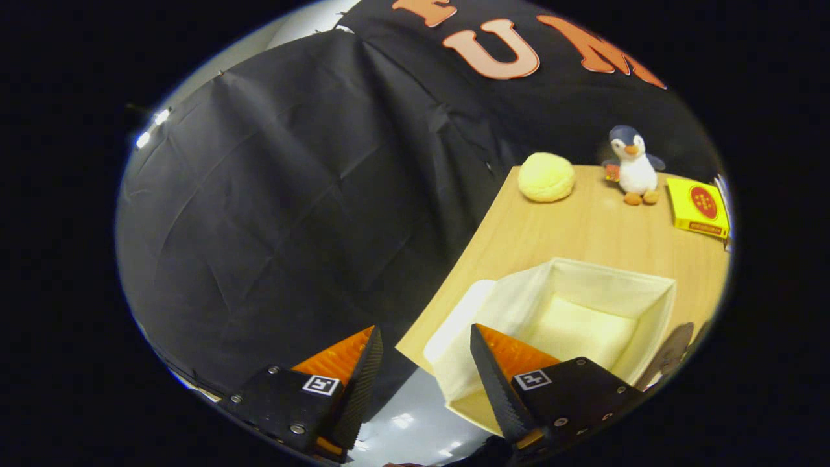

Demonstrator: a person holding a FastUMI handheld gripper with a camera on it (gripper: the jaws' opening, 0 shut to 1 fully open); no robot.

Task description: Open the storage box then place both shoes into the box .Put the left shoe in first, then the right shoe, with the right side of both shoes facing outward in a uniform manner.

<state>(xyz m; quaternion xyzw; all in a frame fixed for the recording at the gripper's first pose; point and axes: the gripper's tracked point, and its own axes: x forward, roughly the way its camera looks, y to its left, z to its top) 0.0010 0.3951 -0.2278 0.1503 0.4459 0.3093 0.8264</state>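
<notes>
Background: black creased cloth wall [272, 214] beyond the fingers, pale glossy floor [415, 421] below them
Surface: light wood-grain table [583, 227], smooth, its near corner just ahead of the fingers
Gripper [425, 360]: fingers spread wide, nothing between them, inner faces ribbed, wedge shaped; one finger hangs off the table over the cloth, the other over the box's near wall
Storage box [577, 305]: cream fabric, soft sided, rectangular, open top, inside bare; sits on the table just ahead of the table-side finger
Round cushion [546, 176]: pale yellow, fuzzy, dome shaped; well beyond the box at the table's far edge
Penguin toy [632, 165]: plush, grey and white, upright, beside the cushion
Yellow carton [699, 207]: flat cardboard, lying near the penguin
Dark curved thing [671, 350]: brownish, just beside the box's outer wall, cannot tell what it is
</notes>
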